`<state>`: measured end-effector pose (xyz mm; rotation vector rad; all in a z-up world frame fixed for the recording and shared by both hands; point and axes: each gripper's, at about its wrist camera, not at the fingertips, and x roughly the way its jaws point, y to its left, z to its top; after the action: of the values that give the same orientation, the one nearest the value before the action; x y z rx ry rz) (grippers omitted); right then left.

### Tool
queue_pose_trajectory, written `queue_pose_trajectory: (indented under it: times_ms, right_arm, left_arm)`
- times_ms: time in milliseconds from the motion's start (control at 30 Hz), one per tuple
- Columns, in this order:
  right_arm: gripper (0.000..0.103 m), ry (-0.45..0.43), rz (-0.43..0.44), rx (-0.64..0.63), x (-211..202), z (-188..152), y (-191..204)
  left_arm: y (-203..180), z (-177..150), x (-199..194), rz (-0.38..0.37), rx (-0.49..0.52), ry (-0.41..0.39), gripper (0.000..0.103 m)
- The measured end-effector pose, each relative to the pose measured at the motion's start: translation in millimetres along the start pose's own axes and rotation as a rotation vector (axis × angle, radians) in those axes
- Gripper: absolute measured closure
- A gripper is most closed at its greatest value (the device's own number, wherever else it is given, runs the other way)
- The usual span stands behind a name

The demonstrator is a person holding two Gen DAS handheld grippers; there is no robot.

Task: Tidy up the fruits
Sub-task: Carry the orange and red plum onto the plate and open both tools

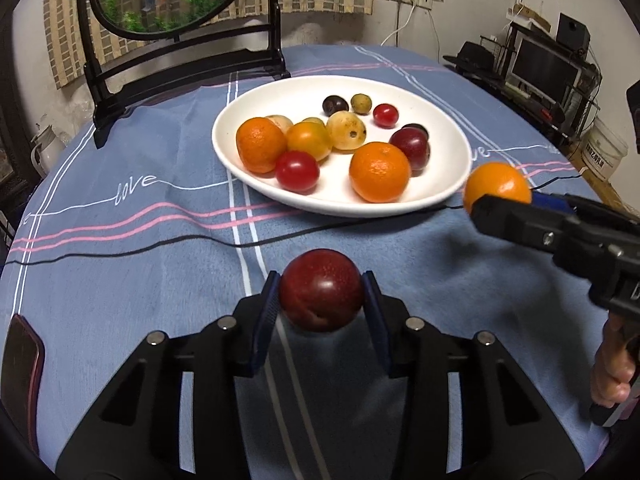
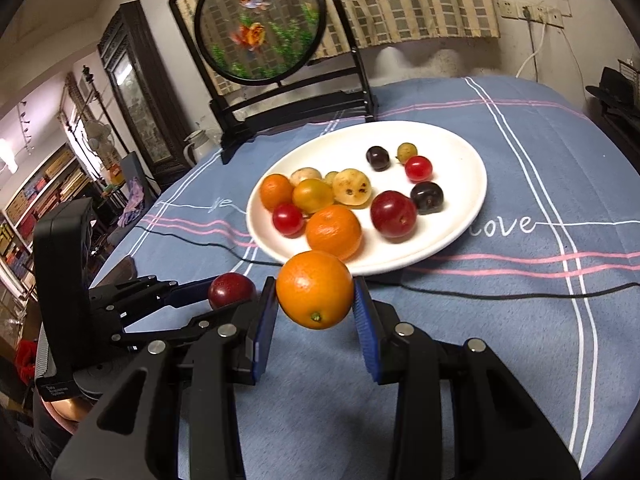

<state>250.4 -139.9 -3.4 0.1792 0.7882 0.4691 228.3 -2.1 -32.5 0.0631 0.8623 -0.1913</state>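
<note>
— Left wrist view first: what is the left gripper (image 1: 322, 294) doing?

— Its two blue-padded jaws are clamped on a dark red plum (image 1: 321, 290), held up off the blue tablecloth (image 1: 120, 280), near the table's front edge.

— And the right gripper (image 2: 315, 300)?

— Closed on an orange (image 2: 315, 295), one pad against each side, lifted just short of the near rim of the white plate (image 2: 460, 236). From the left camera the same orange (image 1: 497, 186) sits at the plate's right rim.

— What is already on the plate?

— Two oranges (image 1: 380, 172), two red cherry tomatoes (image 1: 297, 171), an orange-yellow tomato (image 1: 309, 140), a spotted yellow fruit (image 1: 346, 130), a red plum (image 1: 410, 147), two dark plums, and a few small greenish or pale fruits towards the far rim. They crowd the left and middle of the plate; the front right part of it is bare.

— Anything lying between the grippers and the plate?

— A thin black cable (image 1: 160, 246) runs across the cloth, just in front of the plate's near rim and under both held fruits' way in.

— What else is around?

— A round goldfish screen on a black stand (image 1: 180, 64) stands at the table's far left corner, behind the plate. A dark red phone (image 1: 22, 364) lies at the left edge of the table.
</note>
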Motion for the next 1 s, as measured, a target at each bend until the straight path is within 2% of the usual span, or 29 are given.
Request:
queue_pose_trajectory:
  times_ms: [167,267,367,467,667,733,933,1000]
  right_arm:
    - [0.065,-0.056,0.019,-0.028,-14,-3,9]
    - [0.065,-0.096,-0.001,-0.039,-19,5,11]
    - [0.065,-0.146,-0.024,-0.023,-20,19,4]
    - [0.065,-0.168,-0.031,0.014,-17,32,-9]
    - [0.065,-0.165,-0.039,0.074,-13,40,-33]
    - [0.065,-0.161,-0.041,0.08,-12,40,-37]
    - [0.065,-0.15,-0.04,0.068,-10,39,-37]
    - [0.065,-0.15,-0.044,0.058,-9,39,-35]
  left_arm:
    - [-4,-4,-21,-0.041,-0.034,-0.051,0.061]
    - [-4,10,-32,-0.056,-0.047,-0.085,0.061]
    - [-4,39,-34,-0.035,-0.046,-0.111,0.061]
    - [-2,77,-15,-0.002,-0.036,-0.109,0.061]
    - [7,132,32,0.013,-0.054,-0.078,0.061]
    - [11,150,54,0.053,-0.056,-0.061,0.061]
    - [21,171,102,0.093,-0.088,0.016,0.061]
    - [18,171,110,0.1,-0.068,0.027,0.061]
